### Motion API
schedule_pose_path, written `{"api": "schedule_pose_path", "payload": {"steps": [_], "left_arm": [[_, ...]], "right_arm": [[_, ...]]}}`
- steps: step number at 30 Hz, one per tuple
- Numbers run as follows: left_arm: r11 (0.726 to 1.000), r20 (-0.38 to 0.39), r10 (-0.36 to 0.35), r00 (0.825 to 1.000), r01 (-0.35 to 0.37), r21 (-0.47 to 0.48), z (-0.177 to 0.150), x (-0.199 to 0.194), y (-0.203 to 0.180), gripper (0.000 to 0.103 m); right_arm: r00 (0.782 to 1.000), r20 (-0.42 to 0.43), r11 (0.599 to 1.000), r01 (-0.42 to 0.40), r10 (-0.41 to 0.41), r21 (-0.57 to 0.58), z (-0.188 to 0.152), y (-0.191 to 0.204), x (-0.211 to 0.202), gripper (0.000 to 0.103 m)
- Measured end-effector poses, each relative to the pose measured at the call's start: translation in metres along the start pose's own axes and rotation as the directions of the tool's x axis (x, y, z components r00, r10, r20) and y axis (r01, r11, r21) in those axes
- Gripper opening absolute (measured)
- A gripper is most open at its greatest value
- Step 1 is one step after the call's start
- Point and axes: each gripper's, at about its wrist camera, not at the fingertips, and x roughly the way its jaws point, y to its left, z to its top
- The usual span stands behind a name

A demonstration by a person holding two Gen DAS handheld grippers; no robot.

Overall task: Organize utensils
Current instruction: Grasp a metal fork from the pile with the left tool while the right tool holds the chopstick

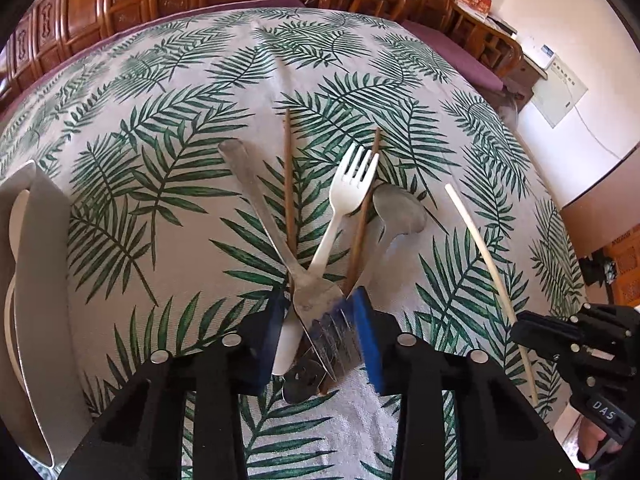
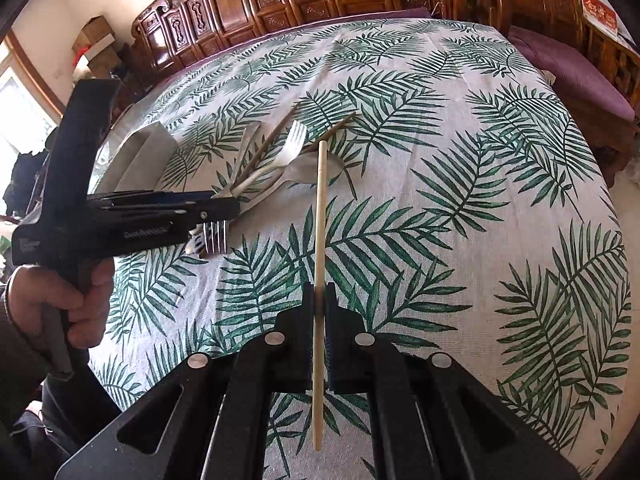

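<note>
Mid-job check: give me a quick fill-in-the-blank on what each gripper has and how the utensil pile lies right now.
1. The right gripper is shut on a pale ____.
2. The left gripper straddles the head of the metal ____, whose tines point toward the camera.
3. The white plastic fork lies ____ the metal utensil's handle.
4. The tablecloth has a green ____ print.

Missing words: chopstick; fork; across; leaf

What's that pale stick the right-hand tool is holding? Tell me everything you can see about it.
The pale stick looks like a single chopstick: thin, straight, round-ended, cream-coloured, perhaps plastic or light wood. The right gripper is shut on it a little below its middle, so both ends stick out free. It points away from the camera over the leaf-print tablecloth, its far tip toward the pile of cutlery. Only the gripper's pads visibly touch it; whether it clears the cloth is unclear.
</note>
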Motion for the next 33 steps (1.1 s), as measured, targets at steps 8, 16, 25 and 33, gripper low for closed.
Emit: {"api": "schedule_pose_path", "payload": {"steps": [8, 16, 25, 33], "left_arm": [[0.999, 0.012, 0.011, 1.000, -0.011, 0.038, 0.002, -0.008, -0.010, 0.012], [0.999, 0.006, 0.009, 1.000, -0.009, 0.040, -0.001, -0.008, -0.014, 0.012], [0.999, 0.027, 0.003, 1.000, -0.004, 0.035, -0.004, -0.032, -0.008, 0.002], [0.999, 0.063, -0.001, 0.998, -0.001, 0.037, -0.009, -0.066, 0.003, 0.002]], "right_arm": [[1.000, 0.008, 1.000, -0.004, 0.004, 0.009, -0.002, 0.000, -0.004, 0.006], [1.000, 0.005, 1.000, 0.003, -0.003, 0.002, -0.004, 0.009, -0.005, 0.006], [1.000, 0.016, 1.000, 0.017, -0.017, -0.008, -0.004, 0.021, -0.013, 0.006], [0.999, 0.037, 1.000, 0.022, -0.021, -0.016, -0.001, 0.041, -0.020, 0.006]]}}
